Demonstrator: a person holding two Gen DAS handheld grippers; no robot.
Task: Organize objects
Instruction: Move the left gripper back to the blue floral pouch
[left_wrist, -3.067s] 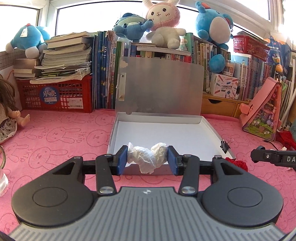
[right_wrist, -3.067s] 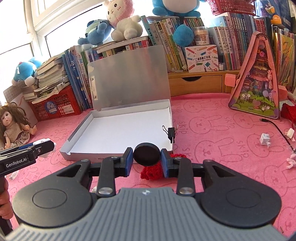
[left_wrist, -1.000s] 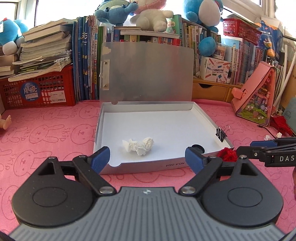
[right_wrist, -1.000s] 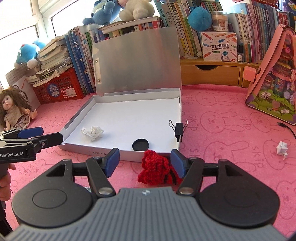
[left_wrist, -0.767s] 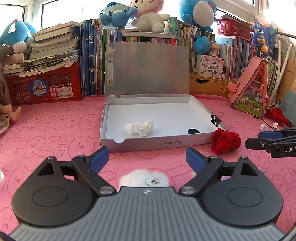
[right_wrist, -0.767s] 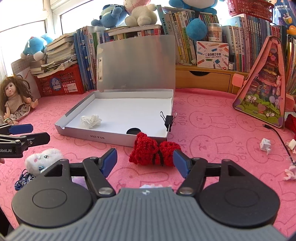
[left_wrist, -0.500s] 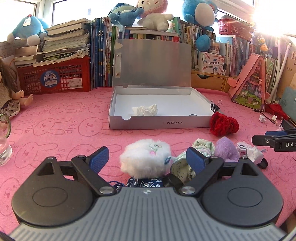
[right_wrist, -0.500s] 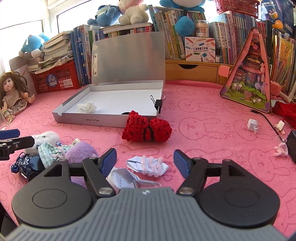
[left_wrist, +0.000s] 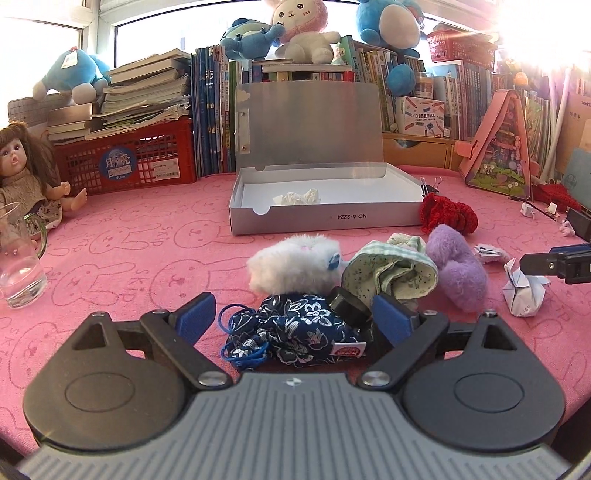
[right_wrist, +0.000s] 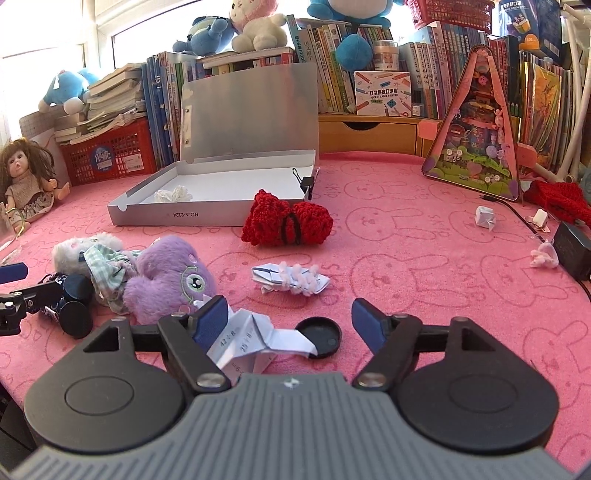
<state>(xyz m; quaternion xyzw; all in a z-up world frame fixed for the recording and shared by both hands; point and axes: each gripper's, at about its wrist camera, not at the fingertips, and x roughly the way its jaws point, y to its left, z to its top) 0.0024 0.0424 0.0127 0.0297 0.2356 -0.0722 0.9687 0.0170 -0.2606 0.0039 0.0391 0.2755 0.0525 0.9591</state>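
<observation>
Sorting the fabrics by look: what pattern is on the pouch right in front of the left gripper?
Dark blue pouch with white flowers, clearest in the left wrist view.

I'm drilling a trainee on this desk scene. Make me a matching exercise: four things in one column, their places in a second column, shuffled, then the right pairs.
Things:
1. crumpled tissue
2. binder clip
3. red knit piece
4. black cap

Places:
A. on the pink mat just in front of the box
B. between the right gripper's opening jaws, not gripped
C. clipped to the box's right wall
D. inside the open box

Pairs: 1-D, 2-C, 3-A, 4-B
</observation>
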